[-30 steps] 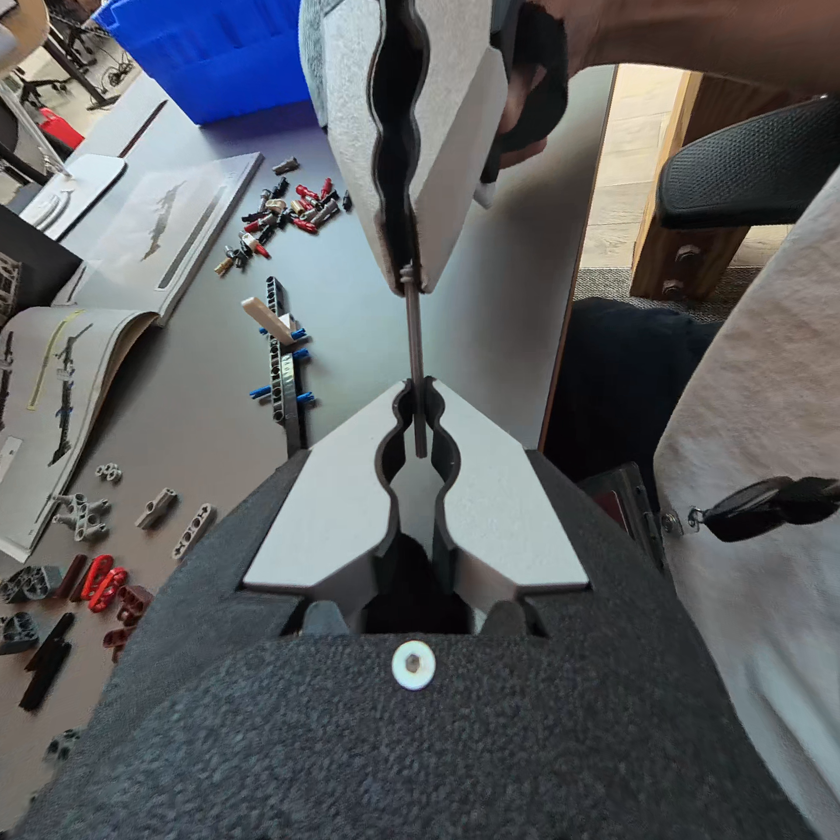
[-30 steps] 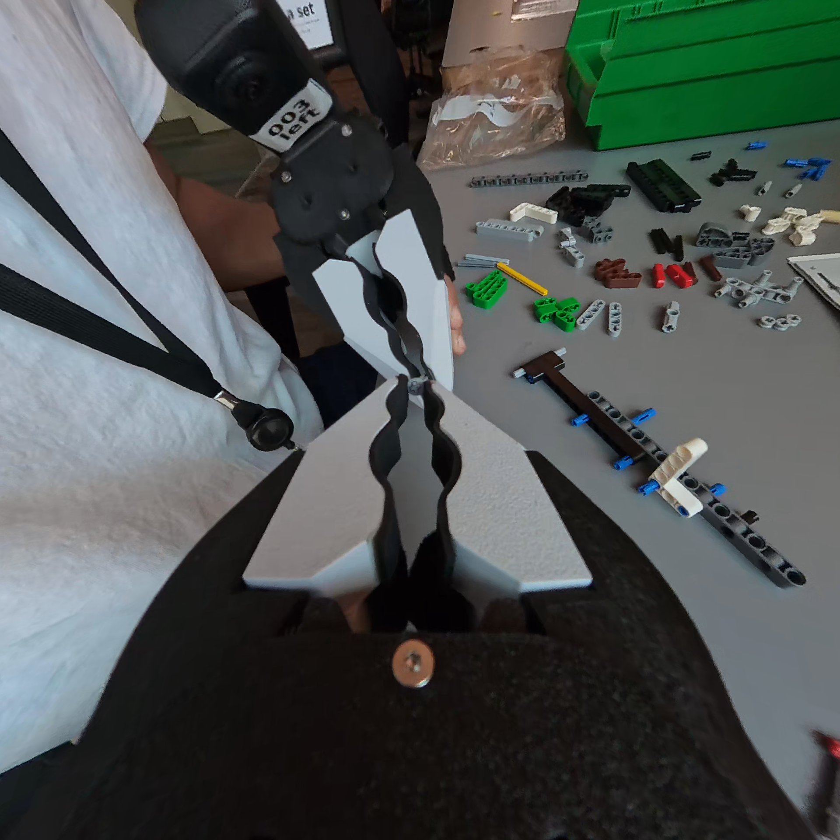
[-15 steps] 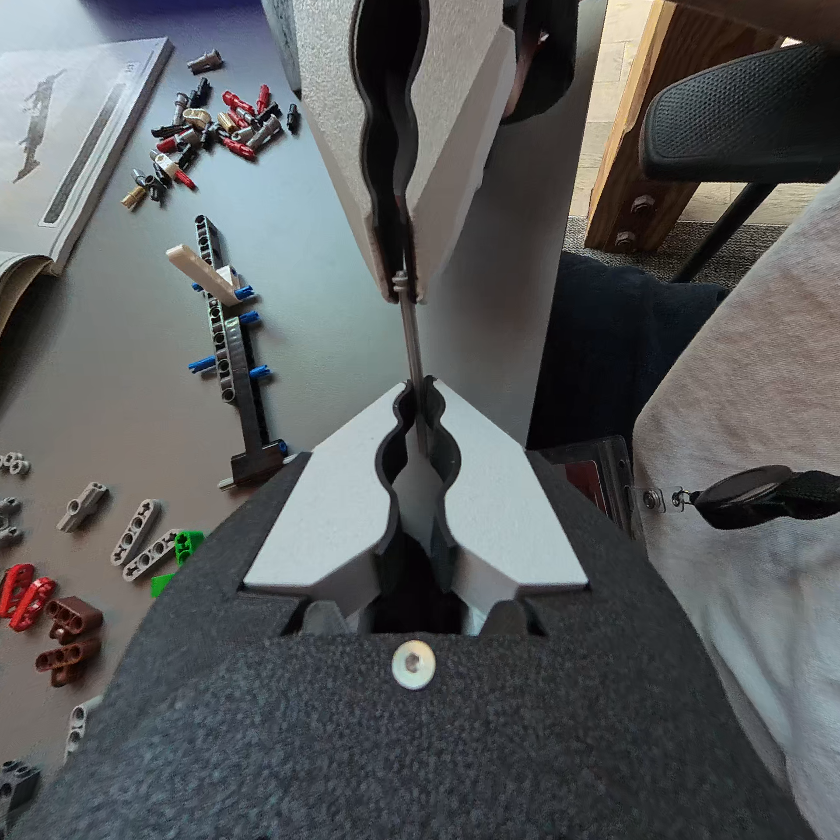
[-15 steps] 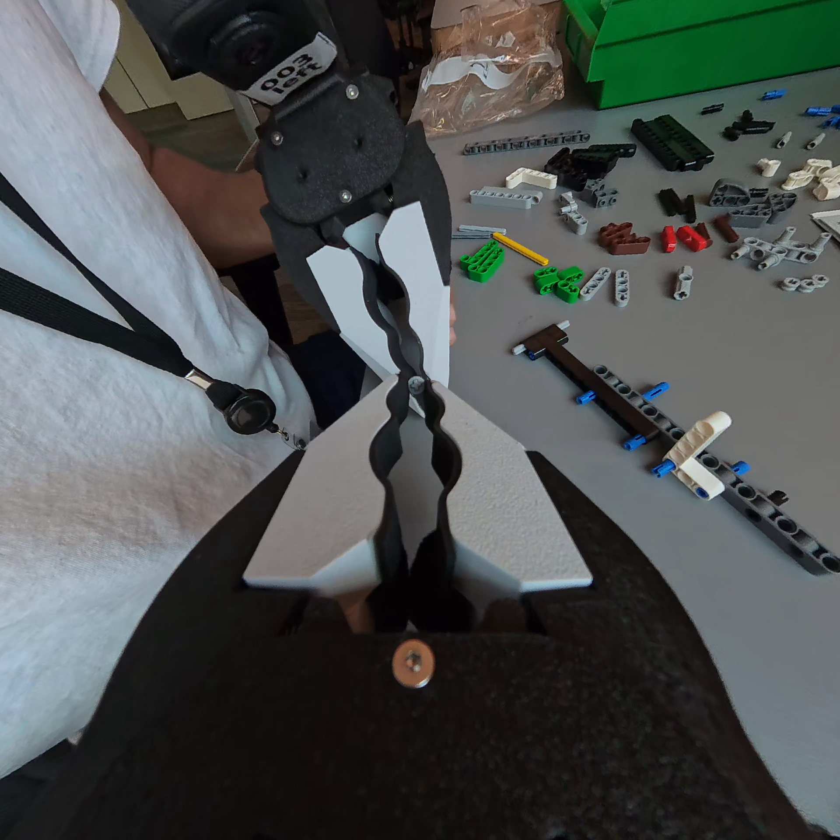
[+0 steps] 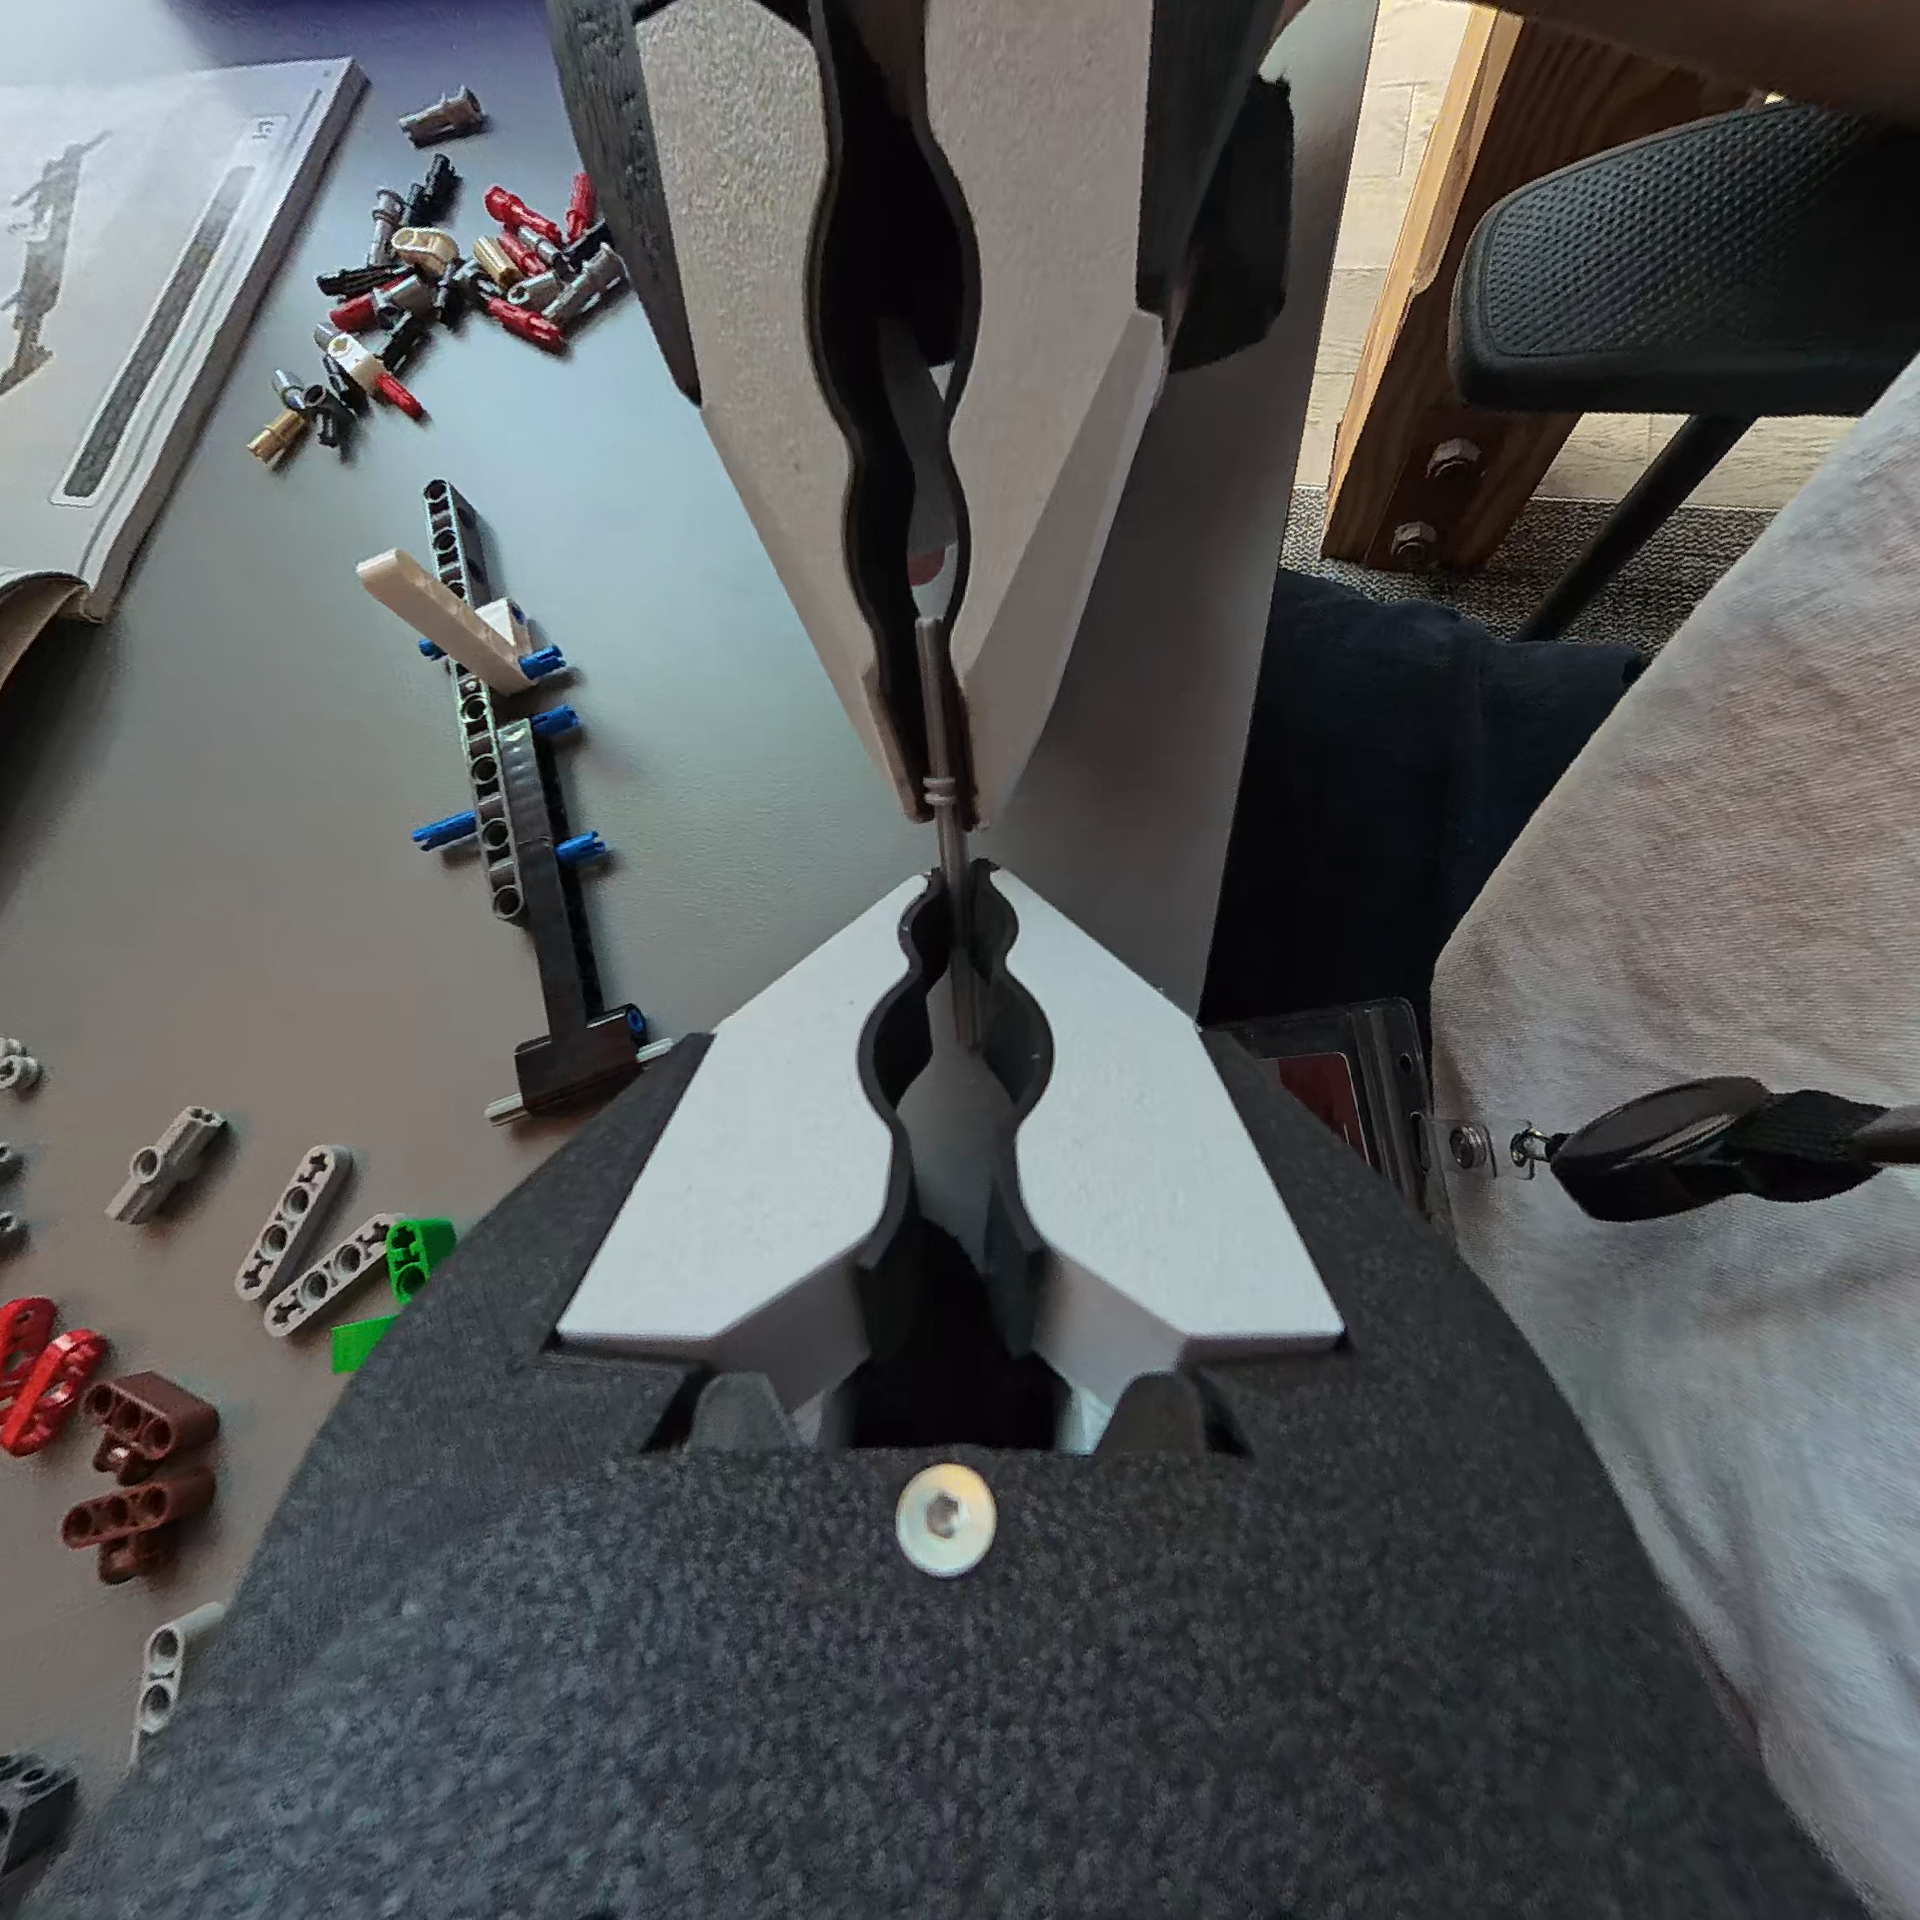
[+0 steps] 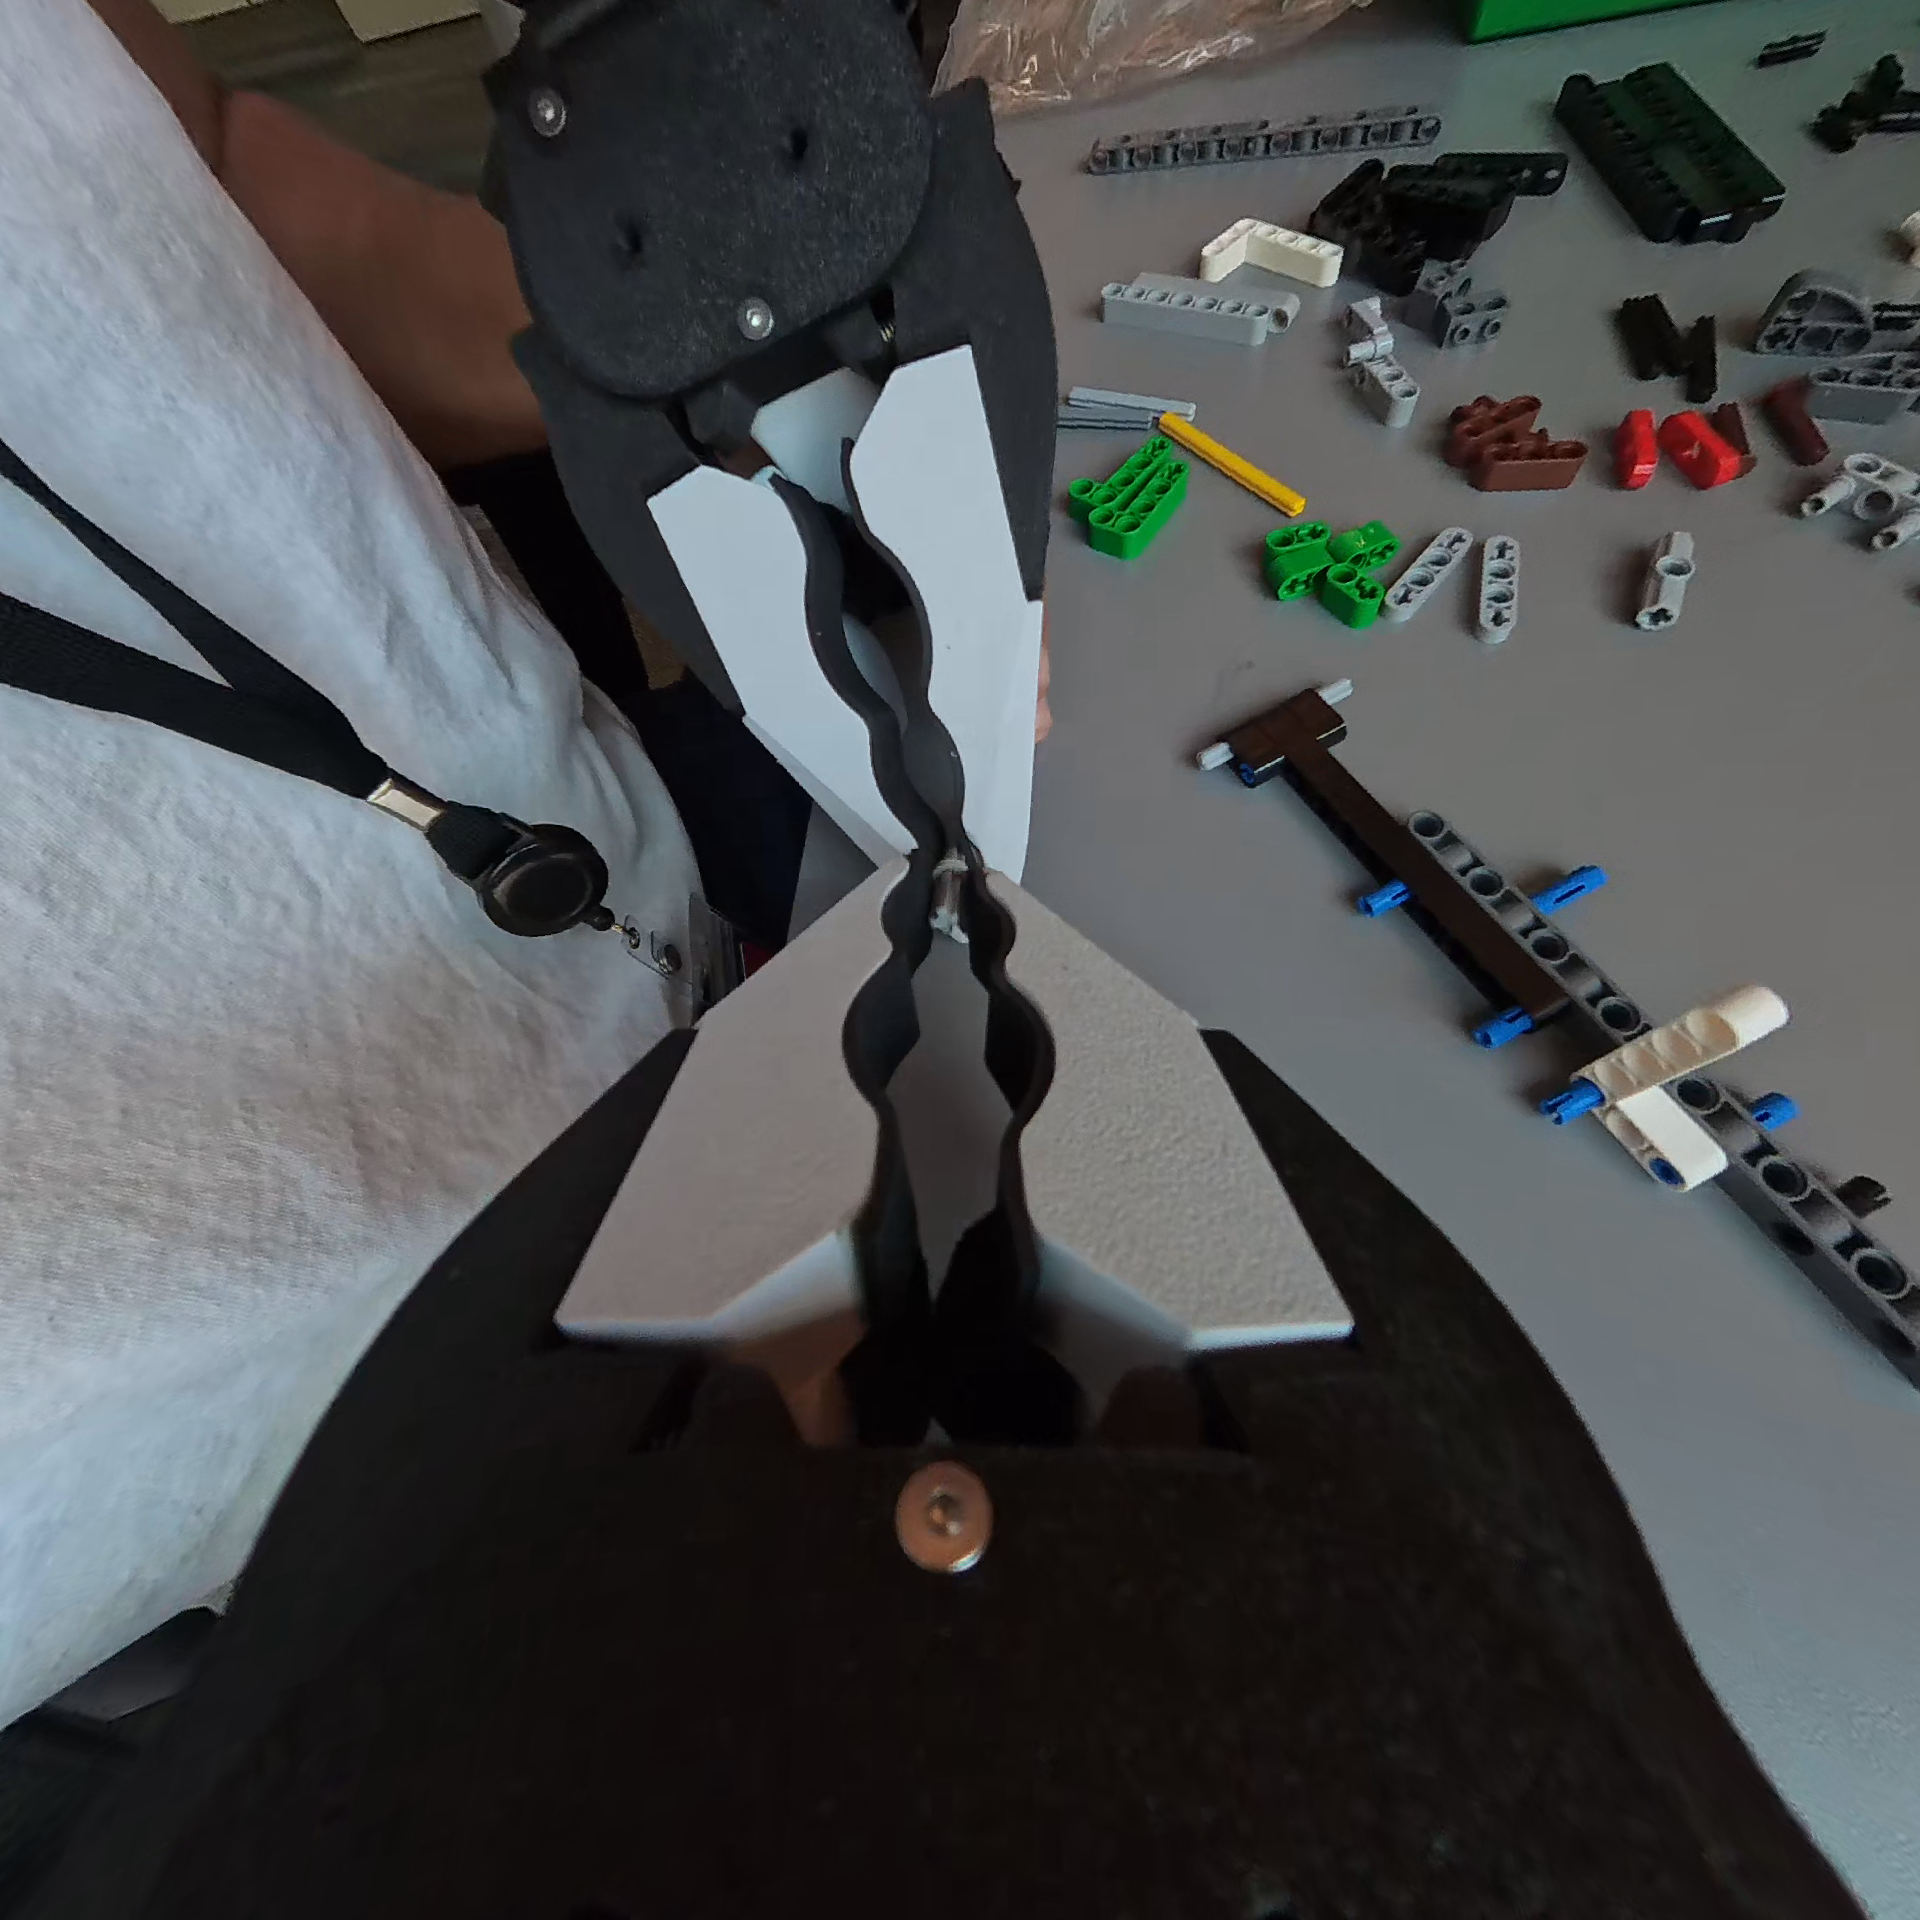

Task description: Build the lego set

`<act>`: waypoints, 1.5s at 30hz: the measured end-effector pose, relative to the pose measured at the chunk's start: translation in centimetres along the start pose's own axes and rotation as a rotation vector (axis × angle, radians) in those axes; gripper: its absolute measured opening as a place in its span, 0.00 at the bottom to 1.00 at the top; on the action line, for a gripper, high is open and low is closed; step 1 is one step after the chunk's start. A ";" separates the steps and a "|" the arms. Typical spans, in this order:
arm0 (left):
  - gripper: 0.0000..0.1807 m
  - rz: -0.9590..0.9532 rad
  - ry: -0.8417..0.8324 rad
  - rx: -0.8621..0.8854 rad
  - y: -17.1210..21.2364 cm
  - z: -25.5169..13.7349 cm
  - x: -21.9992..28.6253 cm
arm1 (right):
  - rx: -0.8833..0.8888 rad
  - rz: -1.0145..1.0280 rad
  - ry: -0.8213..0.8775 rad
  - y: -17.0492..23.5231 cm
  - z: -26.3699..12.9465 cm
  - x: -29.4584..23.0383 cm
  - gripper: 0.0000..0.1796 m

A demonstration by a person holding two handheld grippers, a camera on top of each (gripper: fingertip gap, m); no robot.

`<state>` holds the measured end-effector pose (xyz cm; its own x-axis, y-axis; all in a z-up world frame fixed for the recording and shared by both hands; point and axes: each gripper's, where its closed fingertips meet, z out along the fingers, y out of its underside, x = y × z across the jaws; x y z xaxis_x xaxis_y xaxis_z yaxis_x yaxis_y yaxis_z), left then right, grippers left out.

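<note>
A thin grey axle (image 5: 954,862) is held at both ends between my two grippers, in the air off the table's near edge. My left gripper (image 5: 956,894) is shut on its near end. My right gripper (image 5: 940,816) comes down from above, tip to tip with the left one, and is shut on the far end, where a small ring sits on the axle. In the right wrist view my right gripper (image 6: 940,894) meets the left gripper (image 6: 940,847), and the axle end (image 6: 948,902) shows between them. The half-built dark beam assembly (image 6: 1538,956) with blue pins and a cream piece lies on the table (image 5: 727,623).
Loose parts lie on the table: green pieces (image 6: 1127,499), a yellow axle (image 6: 1231,478), red and brown pieces (image 5: 135,1434), a pile of small pins (image 5: 457,270). An instruction book (image 5: 156,260) lies at the far left. The person's white shirt (image 6: 260,727) and a chair (image 5: 1683,270) are close by.
The two grippers have closed in on each other along the axle, so less of it shows between them. Both views have shifted a little over the table.
</note>
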<state>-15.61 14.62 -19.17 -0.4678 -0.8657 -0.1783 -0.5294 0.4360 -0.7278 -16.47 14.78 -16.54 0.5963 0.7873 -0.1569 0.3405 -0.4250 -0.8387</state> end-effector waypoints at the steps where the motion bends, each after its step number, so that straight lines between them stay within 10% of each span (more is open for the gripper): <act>1: 0.01 0.002 -0.004 -0.001 0.0 0.0 0.0 | -0.004 -0.001 -0.001 0.0 0.1 0.0 0.03; 45: 0.01 -0.014 0.012 -0.001 0.1 -0.1 0.0 | -0.064 -0.021 0.007 0.7 0.7 0.3 0.03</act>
<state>-15.67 14.67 -19.17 -0.4687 -0.8686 -0.1604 -0.5366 0.4243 -0.7294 -16.58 15.03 -17.51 0.5934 0.7933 -0.1359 0.3987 -0.4364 -0.8066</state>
